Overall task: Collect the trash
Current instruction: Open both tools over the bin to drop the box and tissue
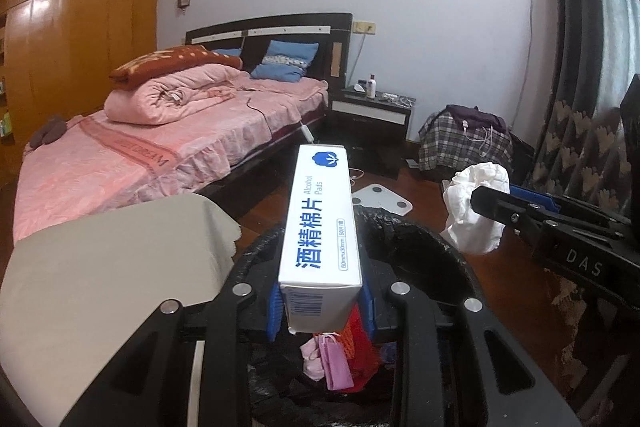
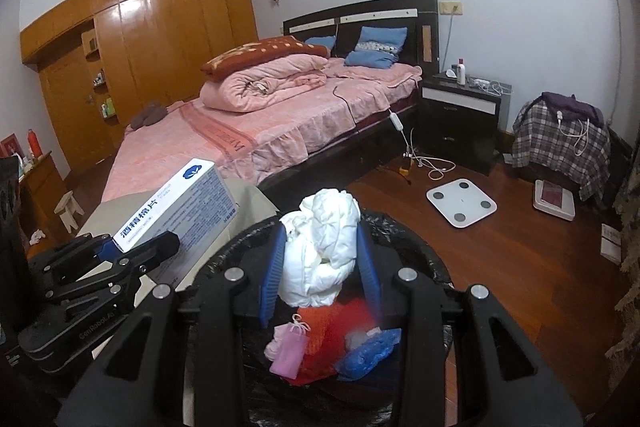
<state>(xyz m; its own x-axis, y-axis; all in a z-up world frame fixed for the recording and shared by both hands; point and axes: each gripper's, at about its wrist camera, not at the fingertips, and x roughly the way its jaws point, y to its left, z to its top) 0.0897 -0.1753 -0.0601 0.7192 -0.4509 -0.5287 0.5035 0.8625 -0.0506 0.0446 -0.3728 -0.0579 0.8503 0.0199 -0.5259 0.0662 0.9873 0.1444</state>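
Note:
My left gripper (image 1: 320,311) is shut on a white alcohol pads box (image 1: 320,223) with blue print, held over a black-lined trash bin (image 1: 432,243). The box also shows in the right wrist view (image 2: 176,207), with the left gripper (image 2: 132,251) at its near end. My right gripper (image 2: 320,263) is shut on a crumpled white wad (image 2: 324,247), also over the bin (image 2: 416,247); the wad shows in the left wrist view (image 1: 476,211). Pink, red and blue trash (image 2: 320,339) lies in the bin.
A beige covered surface (image 1: 100,287) stands left of the bin. A pink bed (image 2: 240,131) lies behind it. A white scale (image 2: 460,203), cables, a nightstand (image 2: 460,115) and a plaid-covered pile (image 2: 560,139) are on the wood floor to the right.

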